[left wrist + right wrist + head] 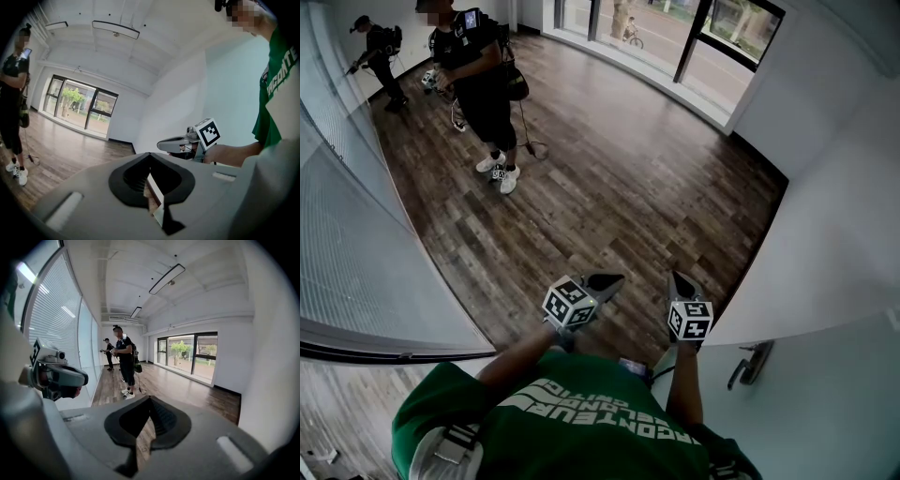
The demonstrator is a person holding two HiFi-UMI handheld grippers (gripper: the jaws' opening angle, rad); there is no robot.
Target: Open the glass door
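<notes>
Door [825, 412] low on the right of the head view, pale glass panel beside the right arm, apparently swung clear of the opening already, hinge side out of shot. Handle [751, 363] on its near face, a dark lever slanting down and toward the body, close by the right elbow. Right gripper [677, 279] pressed together, nothing between the jaws, pointing forward and a little down over the floor [609, 187], so aimed away from the handle: lever behind and to the right of the tips, not ahead of them. Left gripper [612, 279] likewise closed to a point and empty, just beside the right one and on the far side of it from the door. Right hand plainly the nearer, then. For any further pull on the lever: probably draw back, turn rightward, spread the jaws first, then set them across the lever's slanting length, not along it. Glass wall [356, 253] with blinds curving off on the left; bystander [478, 84] well apart across the room, second person [382, 52] beyond, windows [675, 28] at the far end. Hard to say from here: task done, or wider swing wanted.
</notes>
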